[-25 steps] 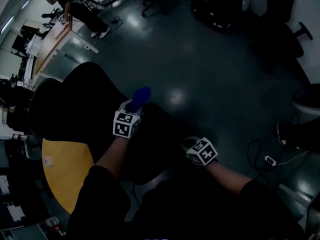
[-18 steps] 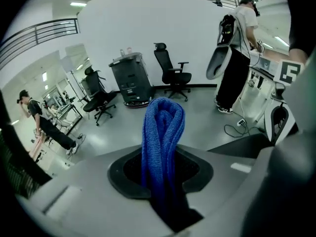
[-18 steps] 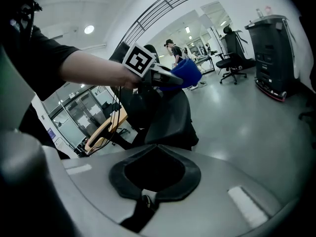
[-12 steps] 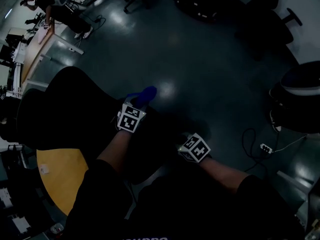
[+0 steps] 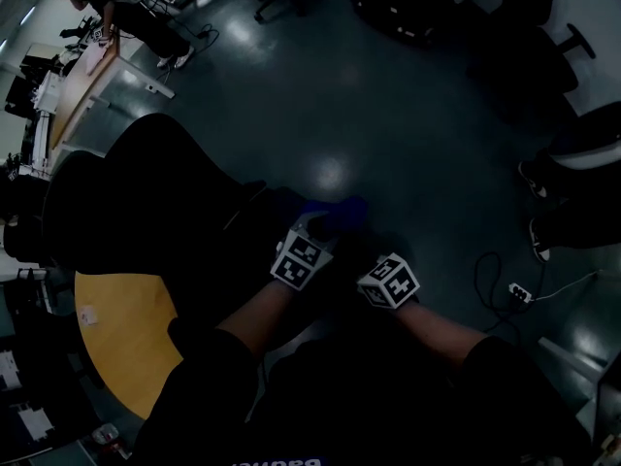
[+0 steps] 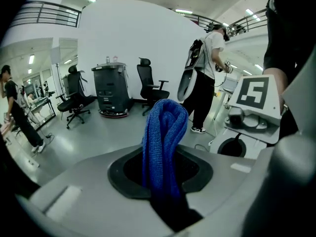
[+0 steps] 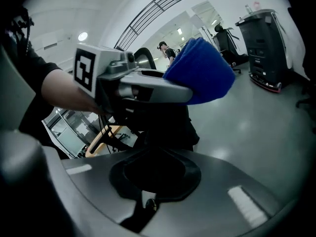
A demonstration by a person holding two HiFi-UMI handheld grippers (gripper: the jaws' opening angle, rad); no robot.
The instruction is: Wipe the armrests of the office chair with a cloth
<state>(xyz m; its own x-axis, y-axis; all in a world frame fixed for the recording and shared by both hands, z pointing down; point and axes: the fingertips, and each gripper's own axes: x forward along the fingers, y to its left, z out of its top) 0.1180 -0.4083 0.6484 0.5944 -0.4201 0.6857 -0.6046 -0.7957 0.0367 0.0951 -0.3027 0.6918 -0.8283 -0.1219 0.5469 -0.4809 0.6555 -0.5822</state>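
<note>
The black office chair (image 5: 146, 212) fills the left of the head view; its armrests do not stand out in the dark. My left gripper (image 5: 325, 226) is shut on a blue cloth (image 5: 340, 212), just right of the chair's back. In the left gripper view the folded cloth (image 6: 165, 137) sticks up from between the jaws of the left gripper (image 6: 163, 172). My right gripper (image 5: 374, 260) hovers close beside the left one. Its jaws are shut with nothing between them in the right gripper view, where the right gripper (image 7: 155, 174) faces the left gripper (image 7: 148, 90) and cloth (image 7: 200, 70).
A round yellow table (image 5: 126, 338) lies below the chair. Desks and a person (image 5: 116, 8) are at the far left. A cable with a power strip (image 5: 519, 294) lies on the floor at right. Other chairs (image 6: 150, 85), a black cart (image 6: 109, 90) and a standing person (image 6: 205, 78) are further off.
My left gripper has carried the blue cloth to the right, away from the chair's back and close up to the right gripper. The right gripper has stayed nearly in place.
</note>
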